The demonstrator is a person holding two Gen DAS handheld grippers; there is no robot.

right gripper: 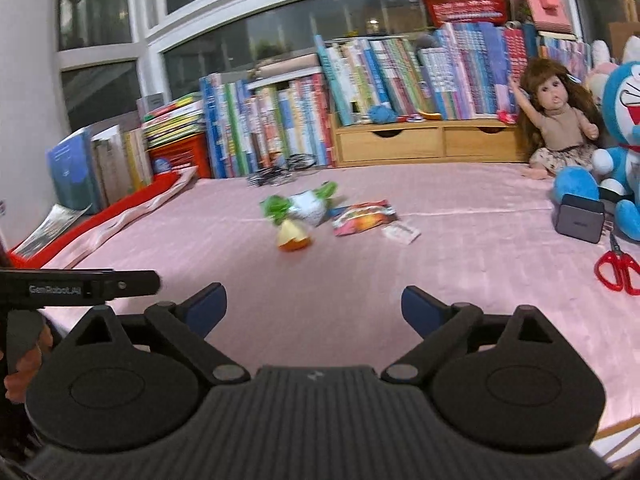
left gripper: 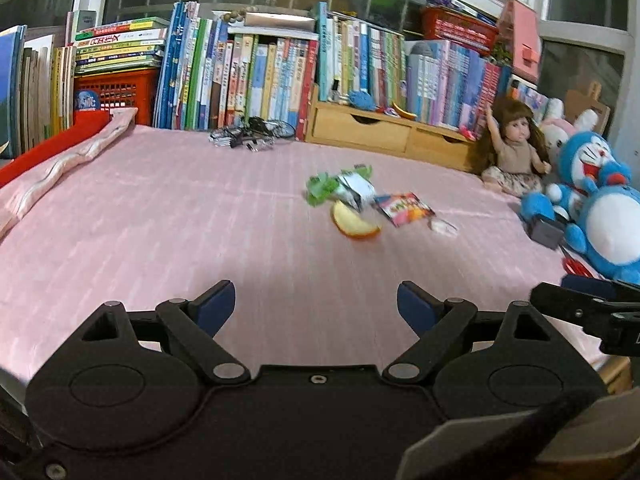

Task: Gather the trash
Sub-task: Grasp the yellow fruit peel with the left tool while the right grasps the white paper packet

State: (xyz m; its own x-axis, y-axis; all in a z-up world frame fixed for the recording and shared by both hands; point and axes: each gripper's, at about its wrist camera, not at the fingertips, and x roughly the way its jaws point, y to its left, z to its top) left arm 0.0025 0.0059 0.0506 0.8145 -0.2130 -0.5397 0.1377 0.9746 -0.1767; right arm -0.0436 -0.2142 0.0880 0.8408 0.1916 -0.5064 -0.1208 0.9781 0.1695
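Closest in, the left hand-held gripper (left gripper: 316, 306) hung above the pink bed cover (left gripper: 160, 216), its blue-padded fingers (left gripper: 216, 304) spread wide with nothing between them. The right hand-held gripper (right gripper: 314, 308) matched it, jaws gaping and empty, low over the same bed cover near its front edge. Each one poked into the other's view from the side, so they sat close together.

Farther up the bed, well apart from both grippers, lay the trash in a small cluster: an apple slice (left gripper: 354, 224) nearest, a crumpled green-and-white wrapper (left gripper: 340, 188) just behind it and touching or nearly so, a colourful snack packet (left gripper: 404, 208) beside that, and a small white scrap (left gripper: 442, 226) just off the packet's corner.

Out to the right sat red scissors (right gripper: 618, 268), a dark grey box (right gripper: 580, 218) and a blue plush toy (left gripper: 600, 216), with a doll (left gripper: 516, 148) leaning behind them. At the very back, a wooden drawer unit (left gripper: 388, 132) and a long row of books (left gripper: 260, 76) lined the window.
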